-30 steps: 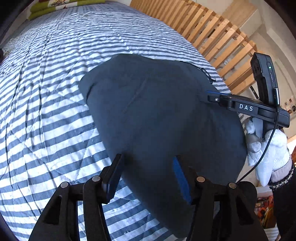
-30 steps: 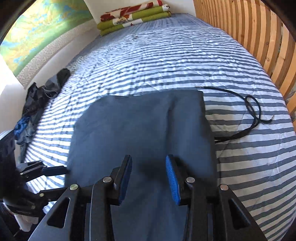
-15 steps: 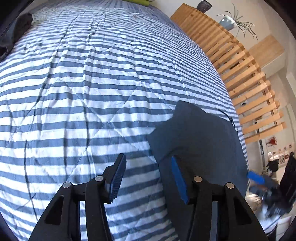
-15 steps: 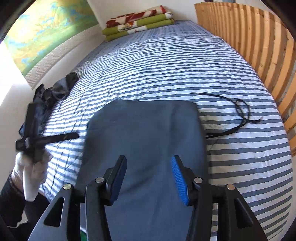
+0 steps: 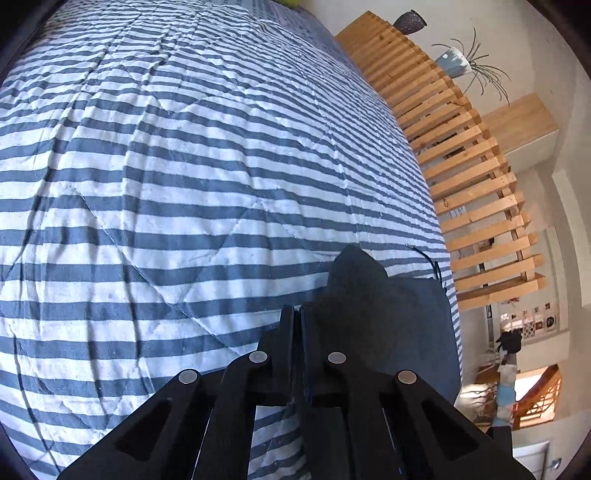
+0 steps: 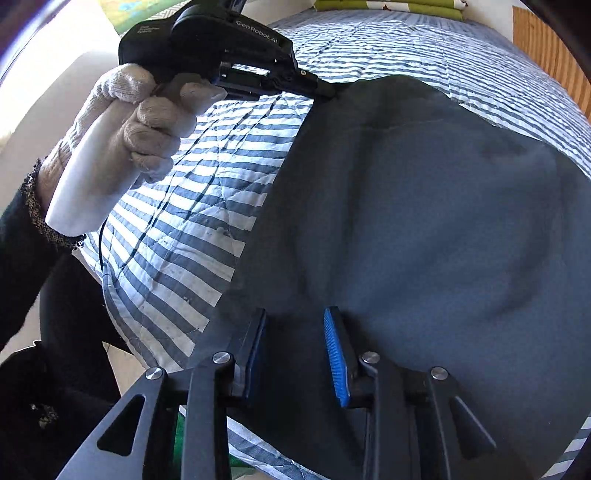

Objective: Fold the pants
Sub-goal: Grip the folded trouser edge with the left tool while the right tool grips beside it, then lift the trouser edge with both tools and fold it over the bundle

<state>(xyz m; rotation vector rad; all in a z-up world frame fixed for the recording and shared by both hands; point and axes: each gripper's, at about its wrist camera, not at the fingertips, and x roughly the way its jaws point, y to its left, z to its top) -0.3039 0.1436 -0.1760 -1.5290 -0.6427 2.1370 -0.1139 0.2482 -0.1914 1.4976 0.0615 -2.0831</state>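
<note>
Dark blue-grey pants [image 6: 424, 221], folded, lie flat on the striped bed cover [image 6: 192, 206]. My left gripper [image 6: 327, 90], held by a white-gloved hand [image 6: 122, 140], is shut on the pants' far left corner. In the left wrist view its jaws [image 5: 297, 314] are pressed together, with the fabric [image 5: 399, 325] bunched up just to their right. My right gripper [image 6: 295, 343] hovers over the near left edge of the pants. Its jaws are closing, a gap still shows between the blue pads [image 6: 336, 362], and cloth lies under them.
A wooden slat rail [image 5: 461, 155] runs along the bed's right side, with potted plants [image 5: 458, 62] above it. A thin black cord [image 5: 436, 266] lies beyond the pants. Folded green blankets [image 6: 388, 4] sit at the far end. The striped cover [image 5: 166, 166] spreads wide to the left.
My left gripper swung to the pants' left corner and shut on it. My right gripper moved to the pants' near left edge, tilted lower, and its jaws narrowed.
</note>
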